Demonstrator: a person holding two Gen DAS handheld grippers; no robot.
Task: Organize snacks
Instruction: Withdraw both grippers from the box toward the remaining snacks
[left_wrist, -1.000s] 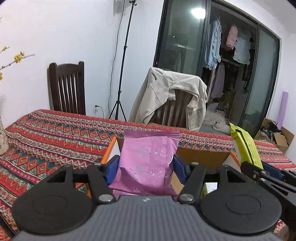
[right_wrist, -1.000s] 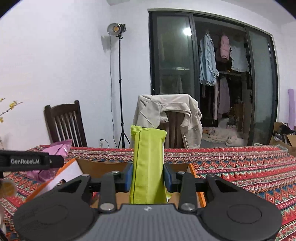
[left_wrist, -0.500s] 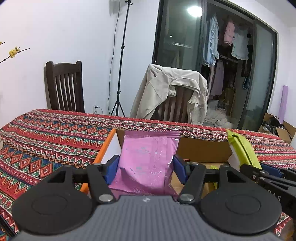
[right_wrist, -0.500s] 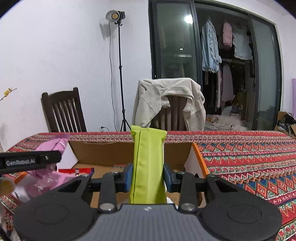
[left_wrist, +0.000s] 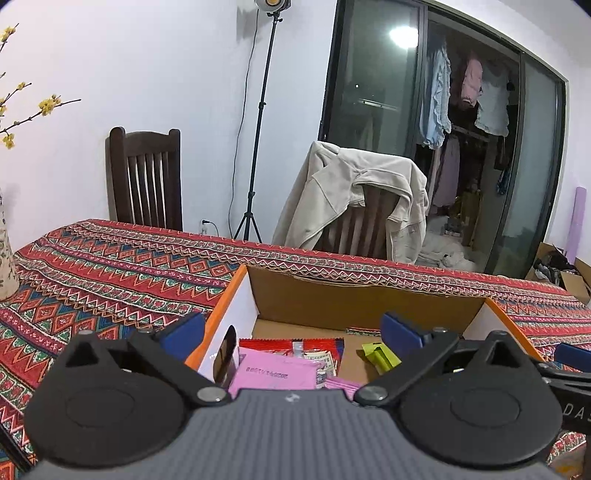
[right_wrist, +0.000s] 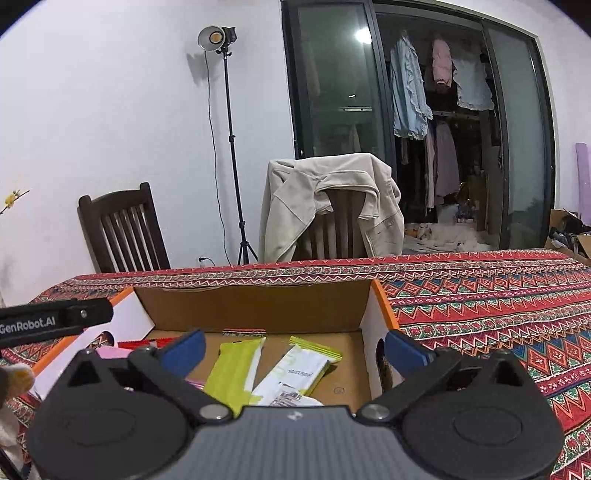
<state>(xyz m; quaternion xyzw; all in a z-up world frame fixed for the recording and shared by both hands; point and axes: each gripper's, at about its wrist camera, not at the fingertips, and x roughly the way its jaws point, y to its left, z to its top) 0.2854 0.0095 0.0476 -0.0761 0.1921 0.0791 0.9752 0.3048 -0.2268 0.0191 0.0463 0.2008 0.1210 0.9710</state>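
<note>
An open cardboard box (left_wrist: 362, 299) with orange-edged flaps sits on the patterned tablecloth; it also shows in the right wrist view (right_wrist: 255, 306). My left gripper (left_wrist: 291, 330) is open and empty above the box's left part. Below it lie a pink snack packet (left_wrist: 275, 374) and a red packet (left_wrist: 269, 343). My right gripper (right_wrist: 293, 349) is open and empty above the box's right part. Below it lie a lime-green packet (right_wrist: 234, 367) and a white-and-green packet (right_wrist: 295, 371). A green packet (left_wrist: 380, 356) also shows in the left wrist view.
The red patterned tablecloth (right_wrist: 480, 295) spreads right of the box and left of it (left_wrist: 92, 273). A dark wooden chair (left_wrist: 146, 181) and a chair draped with a beige jacket (left_wrist: 354, 203) stand behind the table. A light stand (right_wrist: 229, 147) stands by the wall. A vase edge (left_wrist: 5, 266) is at far left.
Both grippers have opened. The pink packet has dropped from the left gripper and the lime-green packet from the right gripper; both now lie in the box.
</note>
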